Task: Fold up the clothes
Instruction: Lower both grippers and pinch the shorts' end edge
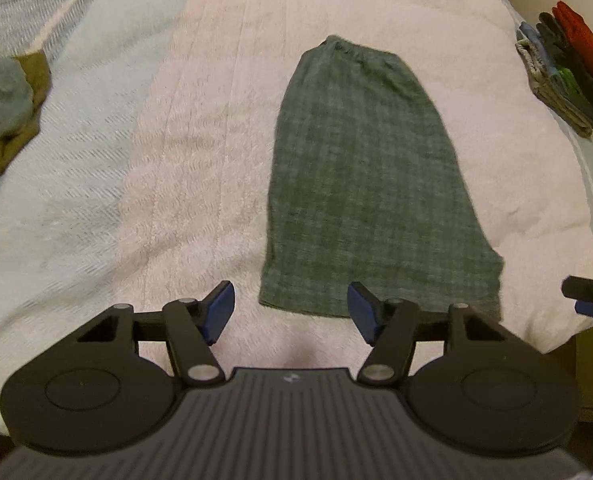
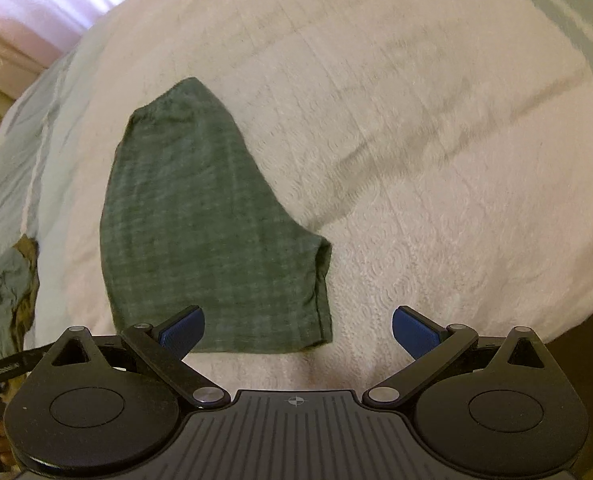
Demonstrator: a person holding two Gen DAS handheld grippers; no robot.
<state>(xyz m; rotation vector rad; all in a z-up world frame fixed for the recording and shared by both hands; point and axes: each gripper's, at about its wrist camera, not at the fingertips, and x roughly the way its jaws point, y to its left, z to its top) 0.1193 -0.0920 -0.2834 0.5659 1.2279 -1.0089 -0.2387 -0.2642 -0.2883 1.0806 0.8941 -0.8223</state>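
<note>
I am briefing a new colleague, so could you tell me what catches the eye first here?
The green plaid shorts lie flat mid-bed on the pink blanket. Both open tongs, left and right, hang over the near hem. A stack of folded clothes sits at the bed's right edge.

Place: we are in a home bedroom | Evidence: we see a bed [image 1: 96, 184] spread with a pink textured blanket [image 1: 216, 120], a stack of folded clothes [image 1: 568, 68] at its edge, a crumpled laundry heap [image 1: 4, 104], a curtained window [image 2: 36, 4].
</note>
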